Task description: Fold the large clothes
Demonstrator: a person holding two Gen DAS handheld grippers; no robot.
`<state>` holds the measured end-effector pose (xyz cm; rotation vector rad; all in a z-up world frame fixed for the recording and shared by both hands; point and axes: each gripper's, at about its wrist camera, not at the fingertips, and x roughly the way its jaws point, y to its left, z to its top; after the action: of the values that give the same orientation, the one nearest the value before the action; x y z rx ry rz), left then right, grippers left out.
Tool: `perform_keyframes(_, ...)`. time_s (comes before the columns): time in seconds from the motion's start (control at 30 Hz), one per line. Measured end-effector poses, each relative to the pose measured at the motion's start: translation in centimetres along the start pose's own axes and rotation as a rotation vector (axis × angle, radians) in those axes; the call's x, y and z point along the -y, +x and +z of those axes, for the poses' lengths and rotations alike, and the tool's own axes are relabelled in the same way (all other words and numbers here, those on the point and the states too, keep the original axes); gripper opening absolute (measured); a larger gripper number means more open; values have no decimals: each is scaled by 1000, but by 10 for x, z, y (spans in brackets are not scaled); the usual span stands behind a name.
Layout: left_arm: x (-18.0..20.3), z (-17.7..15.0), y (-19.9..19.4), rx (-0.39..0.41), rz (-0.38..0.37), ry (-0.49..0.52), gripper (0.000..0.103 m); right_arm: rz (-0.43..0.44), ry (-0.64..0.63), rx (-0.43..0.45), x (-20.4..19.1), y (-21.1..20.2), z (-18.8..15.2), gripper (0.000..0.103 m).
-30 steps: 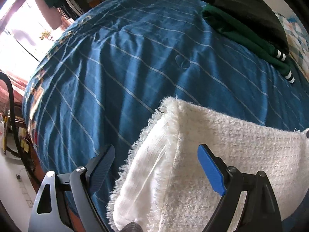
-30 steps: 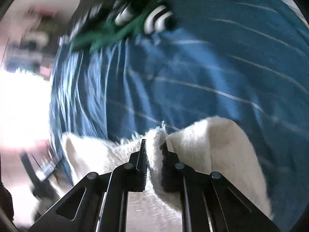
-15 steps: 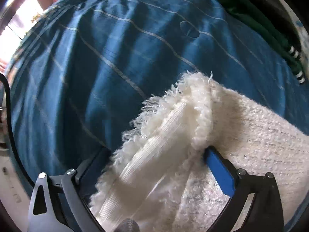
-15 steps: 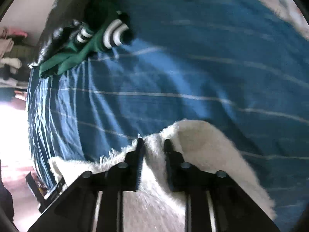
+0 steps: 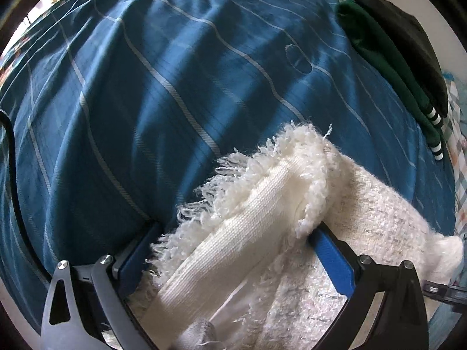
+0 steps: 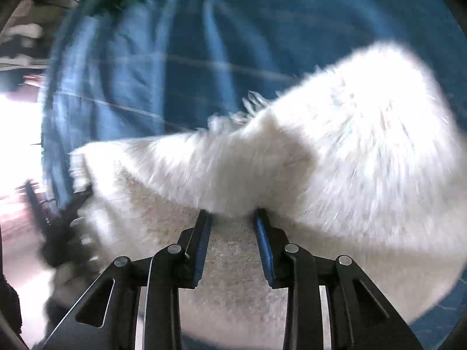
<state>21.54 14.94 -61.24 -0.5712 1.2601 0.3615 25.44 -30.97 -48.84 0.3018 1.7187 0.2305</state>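
the white fuzzy garment [image 5: 364, 233] lies on the blue striped bedspread [image 5: 175, 87] of the bed, its fringed edge bunched between the left gripper [image 5: 233, 239], whose fingers now stand wide open where a second ago they were narrower. the right gripper [image 6: 232, 218], clamped on the fabric a second ago, is opening, with pile between its fingers but no longer pinched. both corners look released, so this fold seems laid down.

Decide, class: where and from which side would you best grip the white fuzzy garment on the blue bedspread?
Probably the fringed folded edge of the white fuzzy garment, from above: it stands raised off the blue bedspread, layers stacked, so two fingers can straddle it.
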Motion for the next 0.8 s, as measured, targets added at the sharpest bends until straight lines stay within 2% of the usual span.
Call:
perform_keyframes(0.07,-1,1,2,1,-1,-10,103,6,60,9,4,1,9,32)
perform_keyframes(0.17,-1,4,1,-27,17,-7,103,17,103,-23,8,-10,13,32)
perform_keyframes(0.27,3,9,-9,-56,70,-5,103,74,154,76,26,-58,10,32)
perform_keyframes(0.33,13,9,-26,-21,144,44,103,-12,179,158,52,-84,10,32)
perform_keyframes(0.37,19,8,-34,-2,173,72,103,-31,192,159,62,-84,13,32)
perform_keyframes(0.4,26,6,-43,17,204,100,103,-72,219,125,82,-70,17,32)
perform_keyframes(0.47,44,-1,-63,50,265,152,103,-41,256,69,105,-37,23,32)
perform_keyframes(0.5,51,-4,-68,55,273,161,103,-22,270,81,111,-30,27,32)
perform_keyframes(0.6,84,-18,-89,53,247,190,103,-53,224,60,101,-47,33,33)
perform_keyframes(0.63,101,-25,-97,54,220,210,103,-35,221,72,100,-54,30,35)
perform_keyframes(0.67,111,-31,-99,52,201,226,103,27,236,118,105,-70,18,35)
perform_keyframes(0.7,127,-40,-99,46,176,247,103,63,257,152,109,-78,6,39)
perform_keyframes(0.73,147,-49,-96,33,140,273,103,101,293,196,119,-90,-10,51)
perform_keyframes(0.8,172,-57,-86,-1,104,311,103,157,391,273,142,-108,-53,65)
